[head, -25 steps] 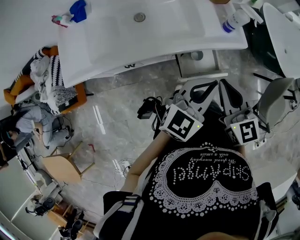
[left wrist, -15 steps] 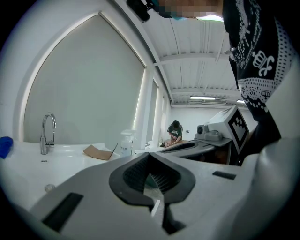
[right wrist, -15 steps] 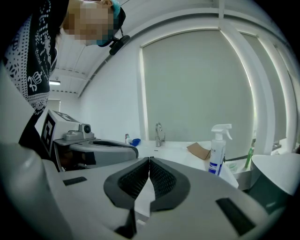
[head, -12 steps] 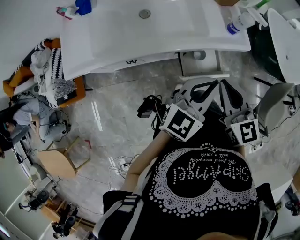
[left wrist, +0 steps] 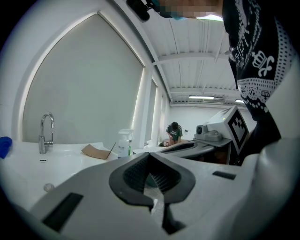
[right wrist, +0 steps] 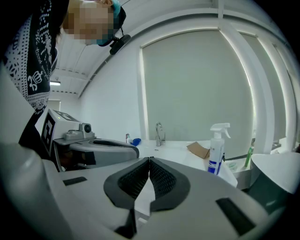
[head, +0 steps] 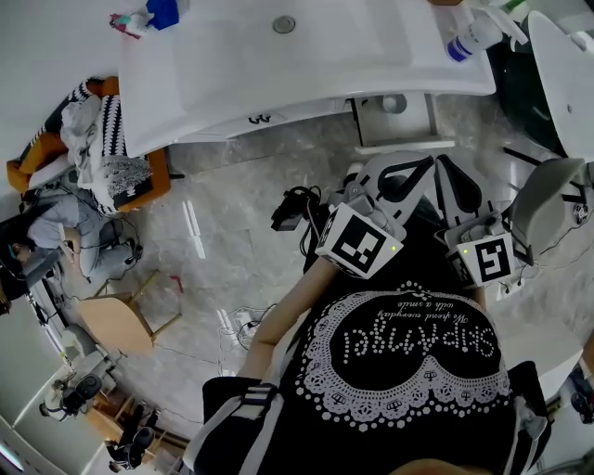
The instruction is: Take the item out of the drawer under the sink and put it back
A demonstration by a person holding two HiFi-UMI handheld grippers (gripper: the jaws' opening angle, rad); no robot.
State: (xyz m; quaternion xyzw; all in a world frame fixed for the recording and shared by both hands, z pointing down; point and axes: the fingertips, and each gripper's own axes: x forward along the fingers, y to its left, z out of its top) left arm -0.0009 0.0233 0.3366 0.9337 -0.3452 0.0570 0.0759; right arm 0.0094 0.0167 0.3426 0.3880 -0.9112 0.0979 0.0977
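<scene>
Left hand-held gripper [left wrist: 149,157] & right hand-held gripper [right wrist: 150,161] both closed, empty. We'd open one b4 reaching for the drawer under the sink [head: 232,65].

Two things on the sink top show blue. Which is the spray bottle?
The spray bottle stands at the right end of the sink top, white with a blue label. The other blue thing lies low at the left end.

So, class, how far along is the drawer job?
Done: nothing confirmable; a white boxy part under the sink may be the drawer. In hand: nothing, the left gripper and right gripper are shut, empty, short of it. Left: apparently taking the item out and returning it.
</scene>
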